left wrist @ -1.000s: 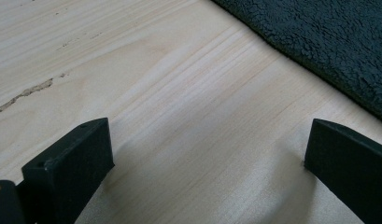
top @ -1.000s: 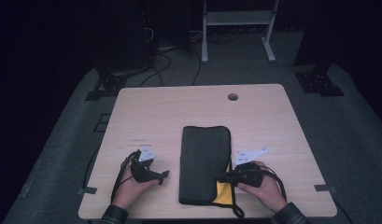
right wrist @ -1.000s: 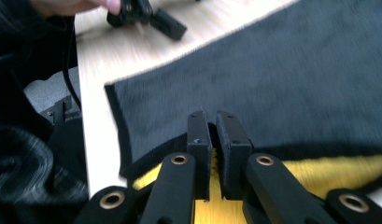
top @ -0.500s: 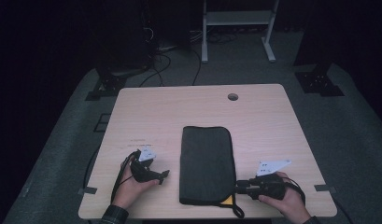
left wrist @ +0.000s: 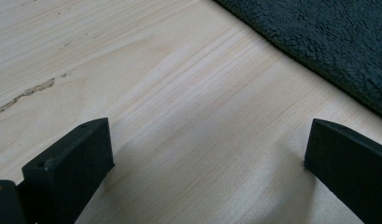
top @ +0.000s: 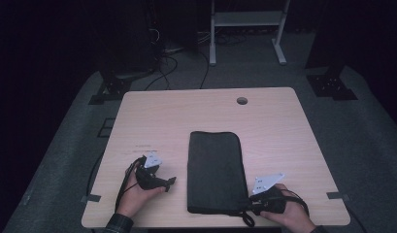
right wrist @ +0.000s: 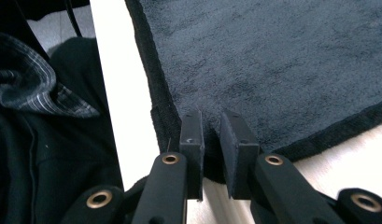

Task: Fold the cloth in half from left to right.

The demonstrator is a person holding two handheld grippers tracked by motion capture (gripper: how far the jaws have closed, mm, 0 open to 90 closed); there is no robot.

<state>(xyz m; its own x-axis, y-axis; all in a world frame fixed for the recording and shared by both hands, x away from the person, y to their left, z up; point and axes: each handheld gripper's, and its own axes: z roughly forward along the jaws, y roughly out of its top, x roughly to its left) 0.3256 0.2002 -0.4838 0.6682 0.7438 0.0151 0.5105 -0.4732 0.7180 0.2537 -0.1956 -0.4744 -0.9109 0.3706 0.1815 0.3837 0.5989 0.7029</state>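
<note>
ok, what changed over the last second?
The right gripper moved toward the table's near edge, to the dark towel's near right corner; its jaws have just been closing, nearly shut on that corner. The yellow patch there is gone. Left gripper stayed open, unmoved.

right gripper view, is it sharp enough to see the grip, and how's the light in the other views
Right gripper view: sharp and evenly lit, right gripper jaws nearly together at the dark towel corner, fabric pinched between them. Left gripper view: bright, wood grain of the table crisp, soft shadows under the wide-apart jaws. High view: table lit, surrounding room very dark, towel nearly textureless.
</note>
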